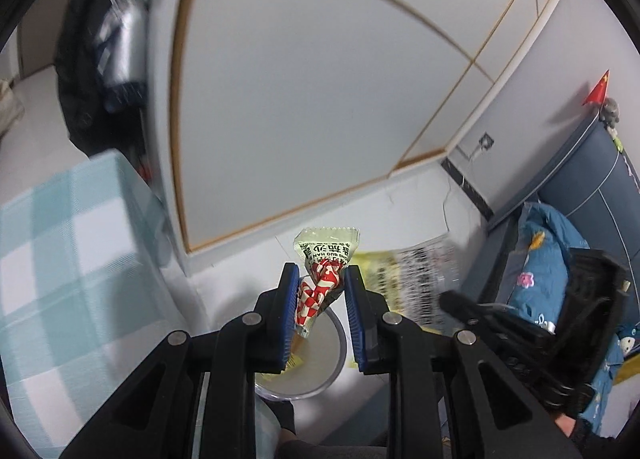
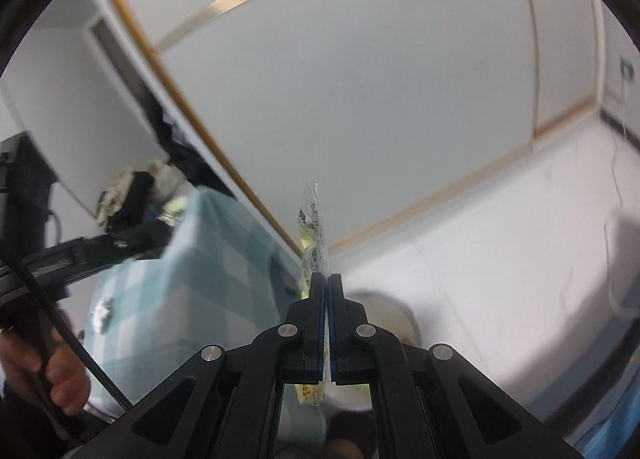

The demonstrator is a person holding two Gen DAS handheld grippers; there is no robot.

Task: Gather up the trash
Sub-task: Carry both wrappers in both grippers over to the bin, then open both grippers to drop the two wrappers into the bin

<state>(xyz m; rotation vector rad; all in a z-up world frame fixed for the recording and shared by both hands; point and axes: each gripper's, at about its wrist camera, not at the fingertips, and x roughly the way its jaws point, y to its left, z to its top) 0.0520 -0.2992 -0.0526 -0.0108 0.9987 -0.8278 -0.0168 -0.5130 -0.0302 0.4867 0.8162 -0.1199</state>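
In the left wrist view my left gripper [image 1: 321, 271] is shut on a crumpled red-and-white checked wrapper with a pale green printed end [image 1: 326, 249]. Just beneath it is a round bin with a pale liner [image 1: 328, 367]. To the right, my right gripper [image 1: 452, 301] holds a blurred yellow printed wrapper [image 1: 400, 279]. In the right wrist view the right gripper [image 2: 326, 277] is shut on that thin yellow wrapper [image 2: 314, 227], seen edge-on. The bin [image 2: 400, 311] shows blurred behind the fingers. At the left a hand [image 2: 52, 371] holds the left gripper, whose fingertips are hidden.
A teal-and-white checked cloth [image 1: 60, 259] covers a block left of the bin. White wardrobe doors with wooden trim [image 1: 300, 99] stand behind. A bed with blue patterned bedding [image 1: 552, 243] lies at the right. Dark clothes [image 1: 92, 59] hang at the upper left.
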